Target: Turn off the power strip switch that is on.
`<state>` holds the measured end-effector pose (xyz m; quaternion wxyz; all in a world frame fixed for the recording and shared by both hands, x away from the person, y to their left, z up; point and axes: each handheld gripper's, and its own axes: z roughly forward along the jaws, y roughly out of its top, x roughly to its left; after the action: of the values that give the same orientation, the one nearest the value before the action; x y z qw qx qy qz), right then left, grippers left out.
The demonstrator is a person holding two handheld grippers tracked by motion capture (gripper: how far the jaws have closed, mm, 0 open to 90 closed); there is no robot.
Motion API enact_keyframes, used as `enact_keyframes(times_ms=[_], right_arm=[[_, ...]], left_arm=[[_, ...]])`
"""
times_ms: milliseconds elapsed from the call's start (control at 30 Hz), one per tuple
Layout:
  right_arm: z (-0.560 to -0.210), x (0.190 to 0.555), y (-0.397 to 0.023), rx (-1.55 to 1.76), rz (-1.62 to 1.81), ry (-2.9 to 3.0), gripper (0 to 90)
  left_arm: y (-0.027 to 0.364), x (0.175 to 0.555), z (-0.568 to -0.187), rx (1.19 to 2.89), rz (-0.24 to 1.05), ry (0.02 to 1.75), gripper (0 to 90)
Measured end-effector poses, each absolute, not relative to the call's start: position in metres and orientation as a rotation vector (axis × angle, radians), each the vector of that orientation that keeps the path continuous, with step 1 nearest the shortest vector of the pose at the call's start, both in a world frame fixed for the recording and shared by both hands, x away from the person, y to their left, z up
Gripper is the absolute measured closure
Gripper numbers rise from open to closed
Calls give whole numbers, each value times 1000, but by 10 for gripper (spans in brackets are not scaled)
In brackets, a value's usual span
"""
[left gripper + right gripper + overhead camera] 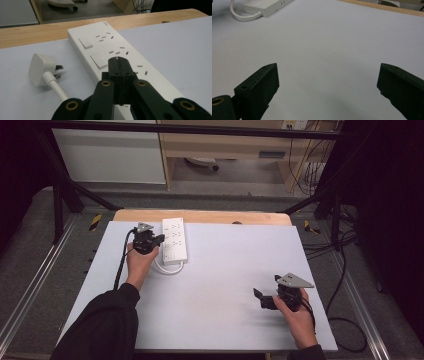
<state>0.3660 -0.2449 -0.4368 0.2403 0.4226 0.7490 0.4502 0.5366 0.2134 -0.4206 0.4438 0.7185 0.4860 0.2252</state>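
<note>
The white power strip (174,240) lies on the pale worktop (225,285) near its far left edge, running away from the person. The left gripper (119,60) hovers over the strip's middle, by the second rocker switch (99,60), with its fingers pressed together and nothing between them. The strip's white plug (41,68) lies loose on the worktop just to its left. The right gripper (265,299) rests well apart at the near right, fingers spread wide over bare surface
</note>
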Motion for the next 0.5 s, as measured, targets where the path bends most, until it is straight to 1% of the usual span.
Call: enact_keyframes(times_ms=[500], right_arm=[[-437,366,-245,1156,1233,2049,45]], left_arm=[[207,544,-421,1800,567,1210,900]])
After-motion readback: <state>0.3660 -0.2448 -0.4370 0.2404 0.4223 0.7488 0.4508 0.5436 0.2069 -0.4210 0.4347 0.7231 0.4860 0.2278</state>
